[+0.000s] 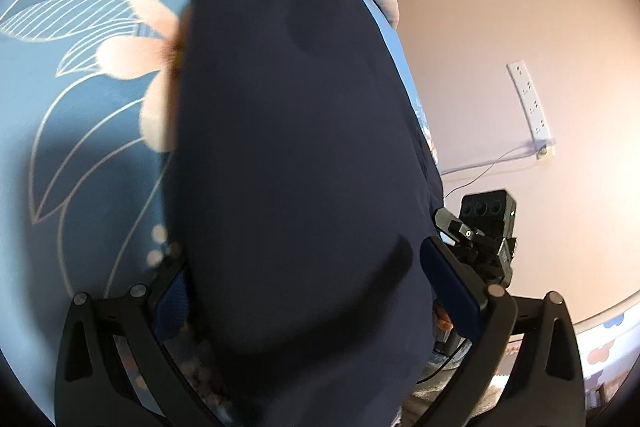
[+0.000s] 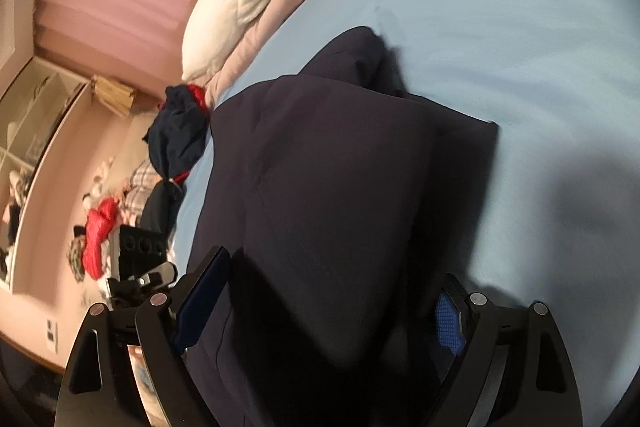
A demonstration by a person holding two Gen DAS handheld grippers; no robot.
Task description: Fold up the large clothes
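Left gripper (image 1: pixel 308 291): jaws spread wide, dark navy garment (image 1: pixel 296 131) lying between them; pads appear clear of cloth, contact uncertain. Garment runs straight ahead from gripper along its pointing line, long axis away from hand, over blue floral bedsheet (image 1: pixel 80 131). Right gripper (image 2: pixel 320 303): jaws likewise wide, same garment (image 2: pixel 344 163) between fingers, not pinched. Folded bulk lies ahead on bedsheet (image 2: pixel 520 35). Both hands at near edge, about equally close; next move judged regrasp of this edge.
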